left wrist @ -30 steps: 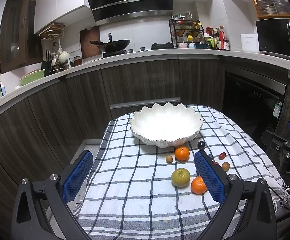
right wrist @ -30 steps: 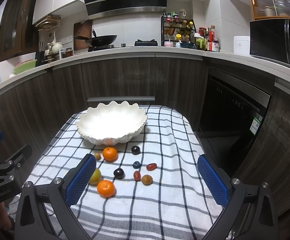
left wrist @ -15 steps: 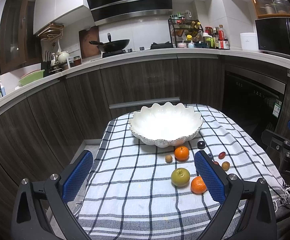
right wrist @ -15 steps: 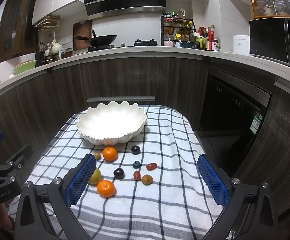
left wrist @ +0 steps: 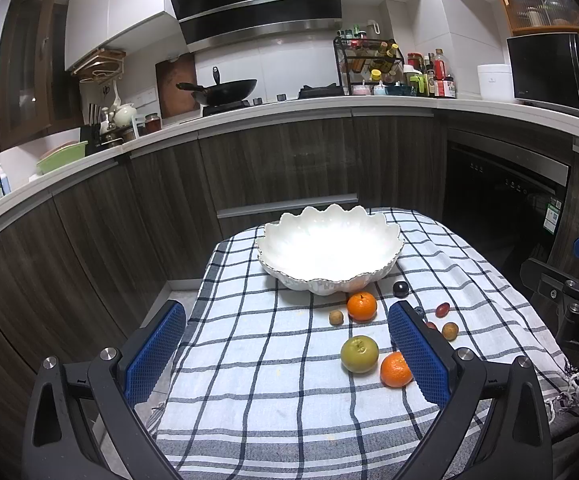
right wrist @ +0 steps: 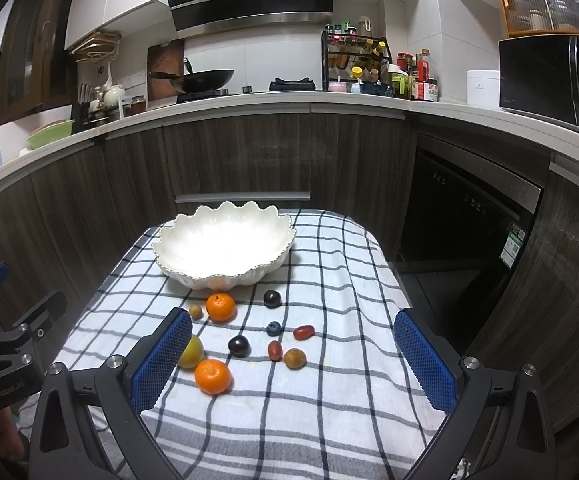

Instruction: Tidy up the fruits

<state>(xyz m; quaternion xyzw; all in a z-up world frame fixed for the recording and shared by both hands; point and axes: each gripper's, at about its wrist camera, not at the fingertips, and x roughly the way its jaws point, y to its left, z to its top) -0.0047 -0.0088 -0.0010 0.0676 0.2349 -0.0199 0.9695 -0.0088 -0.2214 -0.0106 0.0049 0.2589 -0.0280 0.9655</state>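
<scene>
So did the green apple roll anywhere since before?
No. In the left wrist view the green apple sits in the same spot beside the nearer orange, in front of the white bowl.

Dark wood cabinets (left wrist: 137, 208) under a white counter (left wrist: 273, 110).

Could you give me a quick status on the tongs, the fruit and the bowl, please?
Left tongs and right tongs open, holding nothing. Fruit loose on the checked cloth; white bowl holds none. Nothing in the way.
</scene>
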